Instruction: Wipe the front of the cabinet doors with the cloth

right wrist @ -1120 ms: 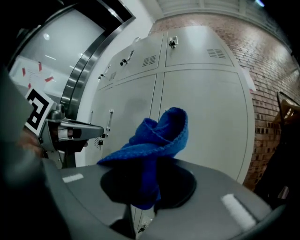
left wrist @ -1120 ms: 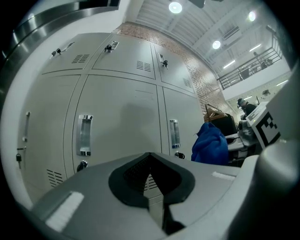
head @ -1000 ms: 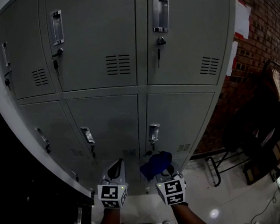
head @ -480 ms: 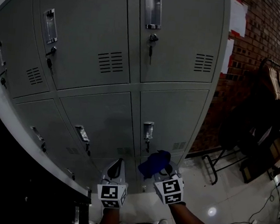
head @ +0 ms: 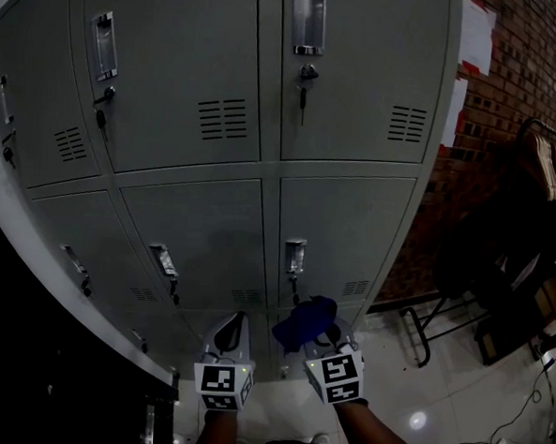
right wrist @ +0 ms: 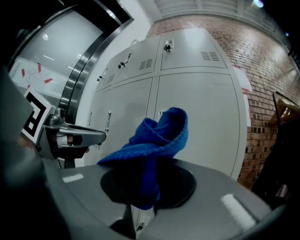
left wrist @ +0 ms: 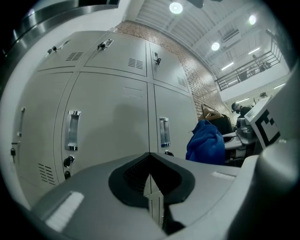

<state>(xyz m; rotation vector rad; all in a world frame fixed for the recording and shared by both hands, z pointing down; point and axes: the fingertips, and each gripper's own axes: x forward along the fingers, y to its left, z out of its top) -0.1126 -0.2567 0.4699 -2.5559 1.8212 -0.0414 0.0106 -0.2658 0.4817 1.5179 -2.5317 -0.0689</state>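
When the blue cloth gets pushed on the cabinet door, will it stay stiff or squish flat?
Probably squishes: the cloth droops in soft folds above the right tongs. Likely light, since one small pinch holds it up.

cabinet (head: pixel 353 221) top cropped, left end dark

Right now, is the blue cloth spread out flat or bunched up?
Bunched up. The blue cloth sits crumpled in folds, pinched between the jaws of the right gripper, not opened flat.
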